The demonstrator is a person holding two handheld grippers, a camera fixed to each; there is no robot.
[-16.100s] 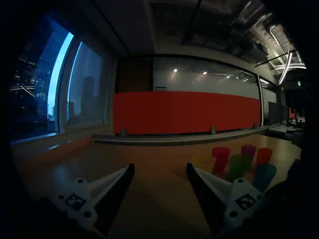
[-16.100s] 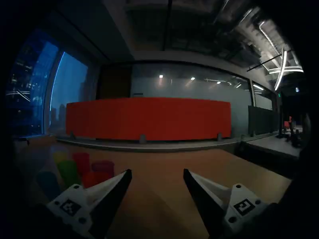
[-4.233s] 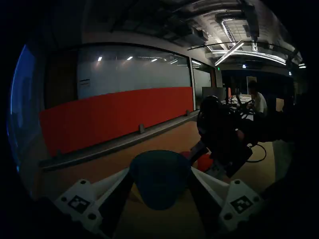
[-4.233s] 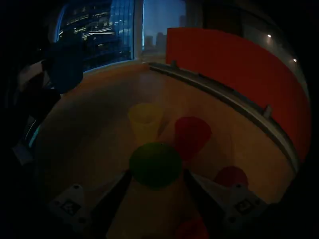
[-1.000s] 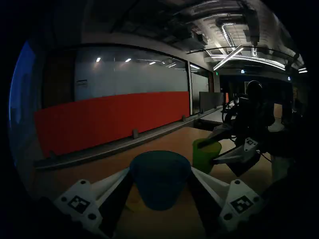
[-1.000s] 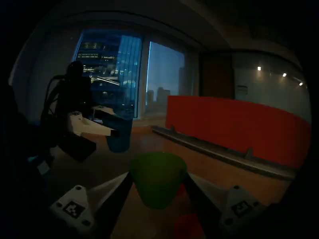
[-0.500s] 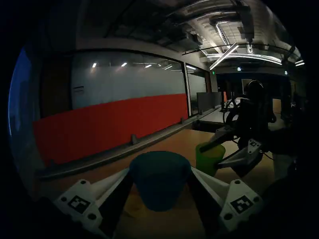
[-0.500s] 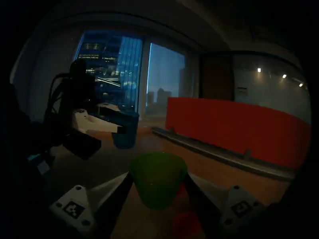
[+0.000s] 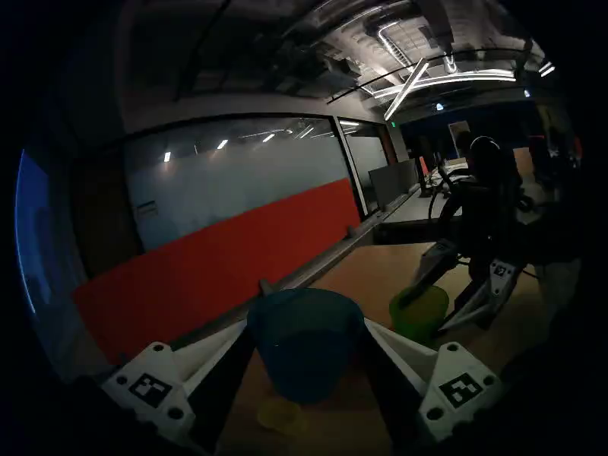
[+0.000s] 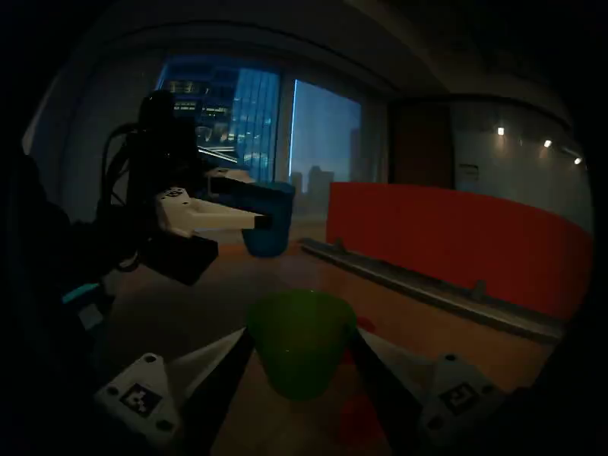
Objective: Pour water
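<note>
Over the table [image 10: 190,304], the right gripper [image 10: 300,340] sat level, both fingers pressed on a green cup [image 10: 300,357]. The left gripper [image 10: 262,207] hung higher above the table, facing the right one, fingers clamped on a blue cup [image 10: 267,228], rolled somewhat sideways.

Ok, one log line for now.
left gripper: shut on blue cup | right gripper: shut on green cup | cups apart, not yet pouring

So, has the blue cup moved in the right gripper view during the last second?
Yes. The blue cup, in the left claw, has risen and drifted right, toward the red panel; its rim now reaches the level of the panel's top edge.
</note>
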